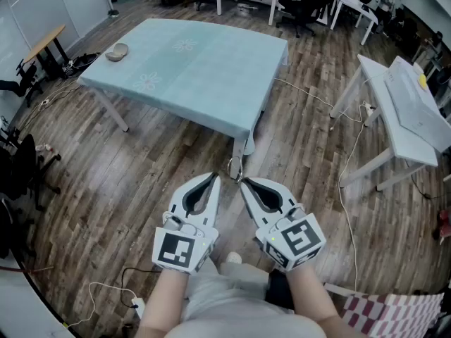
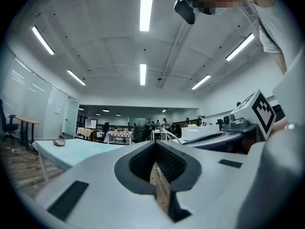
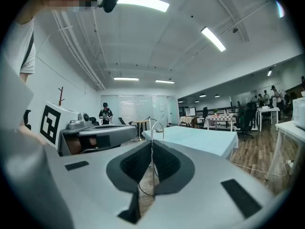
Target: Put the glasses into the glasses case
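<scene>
The glasses (image 1: 235, 166) are gripped by their thin wire frame in the clenched fingers of the right gripper (image 1: 244, 182), above the floor, probably for carrying. The left gripper (image 1: 215, 177), just beside, is clenched on nothing. What looks like the glasses case (image 1: 117, 51) lies on the tabletop (image 1: 204, 69), well apart.

Left gripper (image 1: 214, 178) and right gripper (image 1: 244, 182) shells: smooth matt white plastic. Pads (image 2: 167, 164): black, ribbed, rubbery. Glasses (image 1: 234, 165): thin metal wire, slight shine. Table (image 1: 204, 69): pale teal cloth, matt. Floor (image 1: 141, 167): wood planks, low sheen
</scene>
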{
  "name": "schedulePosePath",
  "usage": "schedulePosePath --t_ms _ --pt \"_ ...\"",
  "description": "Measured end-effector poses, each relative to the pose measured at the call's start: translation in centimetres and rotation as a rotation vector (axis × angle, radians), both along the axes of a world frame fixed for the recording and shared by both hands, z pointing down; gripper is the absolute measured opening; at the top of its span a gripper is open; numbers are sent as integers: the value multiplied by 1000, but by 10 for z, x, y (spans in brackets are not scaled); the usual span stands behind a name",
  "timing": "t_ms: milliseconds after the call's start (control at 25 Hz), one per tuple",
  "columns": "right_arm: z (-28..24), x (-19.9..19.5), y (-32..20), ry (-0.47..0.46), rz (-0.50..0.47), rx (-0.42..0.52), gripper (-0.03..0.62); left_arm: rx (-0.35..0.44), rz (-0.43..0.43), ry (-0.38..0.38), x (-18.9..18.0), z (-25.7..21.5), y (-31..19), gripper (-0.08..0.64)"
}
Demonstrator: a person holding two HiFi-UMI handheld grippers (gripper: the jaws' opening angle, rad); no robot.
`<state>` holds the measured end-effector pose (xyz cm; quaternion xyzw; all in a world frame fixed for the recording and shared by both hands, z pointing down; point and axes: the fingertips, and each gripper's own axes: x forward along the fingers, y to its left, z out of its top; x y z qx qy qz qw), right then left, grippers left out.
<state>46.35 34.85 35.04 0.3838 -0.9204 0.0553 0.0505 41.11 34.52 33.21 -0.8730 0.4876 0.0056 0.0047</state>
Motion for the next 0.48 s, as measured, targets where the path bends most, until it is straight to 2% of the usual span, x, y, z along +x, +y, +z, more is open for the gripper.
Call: schedulePosePath --t_ms 280,480 --pt "-5 -3 19 -4 -13 30 14 26 -20 -15 1 -5 21 8" --pt "-3 -7 22 59 -5 52 14 27 -41 -14 -8 -7 24 8"
